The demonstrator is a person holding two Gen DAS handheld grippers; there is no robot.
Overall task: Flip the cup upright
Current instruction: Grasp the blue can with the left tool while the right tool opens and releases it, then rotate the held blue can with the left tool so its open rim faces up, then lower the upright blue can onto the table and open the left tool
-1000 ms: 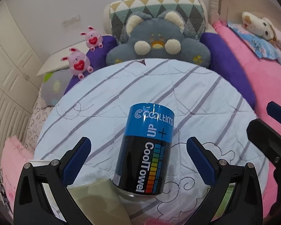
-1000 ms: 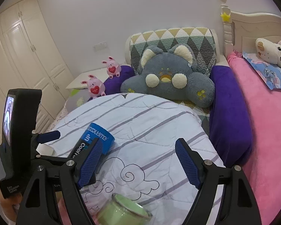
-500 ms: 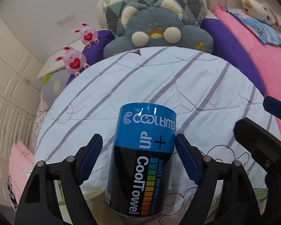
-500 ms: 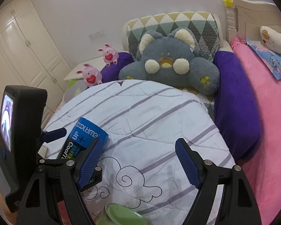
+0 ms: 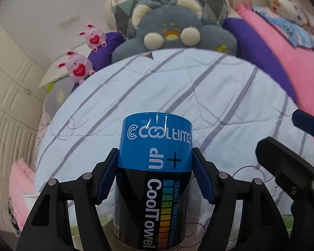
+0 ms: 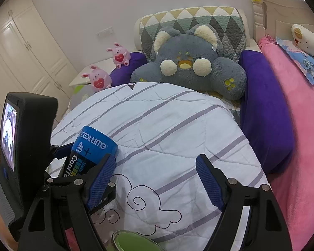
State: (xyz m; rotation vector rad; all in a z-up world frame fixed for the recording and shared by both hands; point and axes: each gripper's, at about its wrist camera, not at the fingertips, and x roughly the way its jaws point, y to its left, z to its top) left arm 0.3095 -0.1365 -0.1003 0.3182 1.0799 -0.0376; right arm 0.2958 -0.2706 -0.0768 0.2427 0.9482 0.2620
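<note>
Soft even indoor light, fisheye-warped edges, maybe slight blur

Left gripper (image 5: pixel 155 179) — black frame, blue ribbed jaws, silver screws

a bed (image 6: pixel 286 113) carries a white striped quilt (image 6: pixel 161 129) with cloud outlines, a grey bear cushion (image 6: pixel 190 67) at its far edge, two pink bunny toys (image 6: pixel 99 79) to the left, and a pink blanket (image 6: pixel 299 125) along the right
</note>
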